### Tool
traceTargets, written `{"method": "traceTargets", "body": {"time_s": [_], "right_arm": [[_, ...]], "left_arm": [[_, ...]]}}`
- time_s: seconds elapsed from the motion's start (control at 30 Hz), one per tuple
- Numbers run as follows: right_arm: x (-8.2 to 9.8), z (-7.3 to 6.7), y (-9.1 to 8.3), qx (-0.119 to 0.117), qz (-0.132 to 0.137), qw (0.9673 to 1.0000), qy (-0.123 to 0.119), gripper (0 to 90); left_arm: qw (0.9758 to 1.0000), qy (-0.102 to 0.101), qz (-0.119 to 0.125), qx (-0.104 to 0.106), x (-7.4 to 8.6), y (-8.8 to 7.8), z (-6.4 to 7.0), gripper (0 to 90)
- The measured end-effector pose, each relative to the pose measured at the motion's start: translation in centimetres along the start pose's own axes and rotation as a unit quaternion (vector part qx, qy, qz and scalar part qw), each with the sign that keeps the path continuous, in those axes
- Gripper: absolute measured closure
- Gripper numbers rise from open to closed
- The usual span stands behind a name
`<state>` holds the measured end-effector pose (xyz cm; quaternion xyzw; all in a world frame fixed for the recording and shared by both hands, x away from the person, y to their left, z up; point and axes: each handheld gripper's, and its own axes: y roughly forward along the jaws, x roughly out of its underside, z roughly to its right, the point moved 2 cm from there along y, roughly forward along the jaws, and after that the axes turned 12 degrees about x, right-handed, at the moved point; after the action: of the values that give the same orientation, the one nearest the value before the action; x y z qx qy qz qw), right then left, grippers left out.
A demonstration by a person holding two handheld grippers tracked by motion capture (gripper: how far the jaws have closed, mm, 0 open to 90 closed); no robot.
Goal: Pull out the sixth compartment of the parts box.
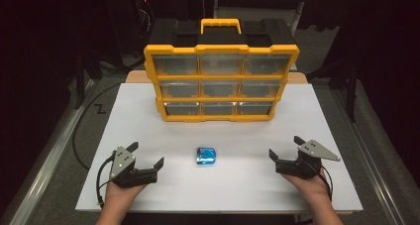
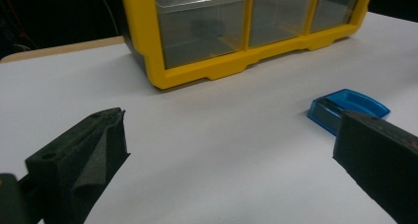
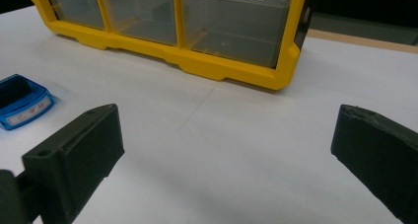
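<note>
Blue box flat on white table between both grippers — left gripper and right gripper jaws wide, empty — yellow organizer behind.

From up here the drawers of the yellow organizer look too murky to tell their contents. In the left gripper view its top rows run off at twelve o'clock, and the blue case is half hidden behind the jaw at three o'clock. The label on it is unreadable.
</note>
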<state>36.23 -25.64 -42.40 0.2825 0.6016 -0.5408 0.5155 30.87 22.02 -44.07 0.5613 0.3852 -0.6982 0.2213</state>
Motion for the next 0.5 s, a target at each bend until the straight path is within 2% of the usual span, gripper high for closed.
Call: {"method": "traceTargets", "body": {"time_s": [0.23,0.33,0.5], "right_arm": [[0.12,-0.04,0.06,0.005,0.002,0.9999,-0.010,0.7],[0.10,-0.01,0.09,0.005,0.003,0.9999,-0.009,0.7],[0.35,-0.10,0.50,0.007,-0.008,0.9998,-0.016,0.7]], "left_arm": [[0.9999,-0.013,-0.002,-0.007,0.21,0.01,-0.52,0.8],[0.9999,-0.011,0.003,-0.009,0.12,-0.13,-0.52,0.8],[0.9999,-0.006,-0.005,-0.010,0.18,-0.06,-0.48,0.8]]}}
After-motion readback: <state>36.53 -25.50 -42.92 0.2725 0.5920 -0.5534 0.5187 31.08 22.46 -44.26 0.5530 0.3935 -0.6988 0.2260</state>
